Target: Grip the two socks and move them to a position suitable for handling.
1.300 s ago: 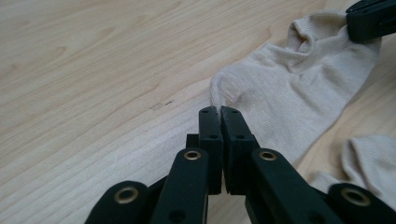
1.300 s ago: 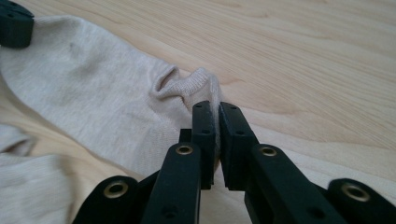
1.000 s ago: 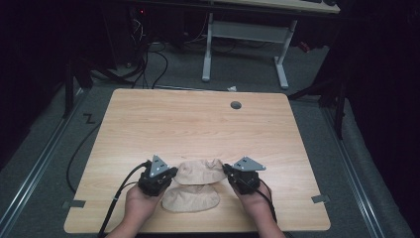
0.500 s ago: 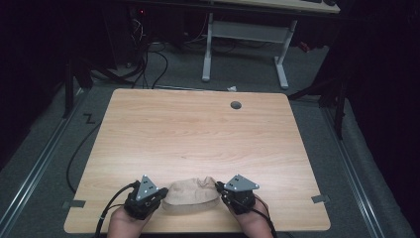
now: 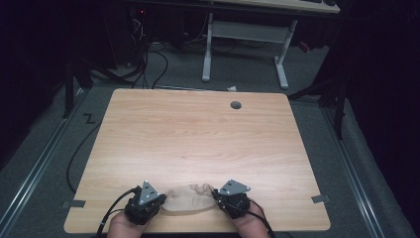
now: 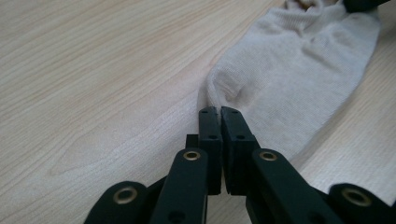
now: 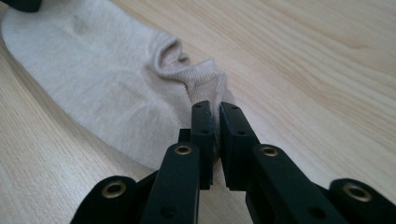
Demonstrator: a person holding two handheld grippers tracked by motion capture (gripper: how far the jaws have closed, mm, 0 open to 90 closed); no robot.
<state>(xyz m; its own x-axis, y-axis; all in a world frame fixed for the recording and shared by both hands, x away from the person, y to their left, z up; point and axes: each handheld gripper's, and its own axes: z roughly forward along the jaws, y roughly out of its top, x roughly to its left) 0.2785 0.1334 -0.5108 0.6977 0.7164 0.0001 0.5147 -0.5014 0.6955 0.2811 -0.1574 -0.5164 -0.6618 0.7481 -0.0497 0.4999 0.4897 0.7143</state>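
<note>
You've got the sock (image 5: 188, 199) pinched at both ends: L gripper (image 6: 219, 112) clamped on one tip, R gripper (image 7: 215, 108) on the other. Looks stretched flat btwn them; fold/placement pending, I'd guess.

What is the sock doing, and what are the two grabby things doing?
sock: flat on the table, stretched between both grippers.
left gripper: jaws shut on one end of the sock.
right gripper: jaws shut on the sock's other end.
table: bare wood elsewhere.

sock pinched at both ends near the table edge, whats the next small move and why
Probably open both grippers and let go: the beige sock already lies flat on the table, stretched between the left gripper and the right gripper, jaws shut on its ends.
</note>
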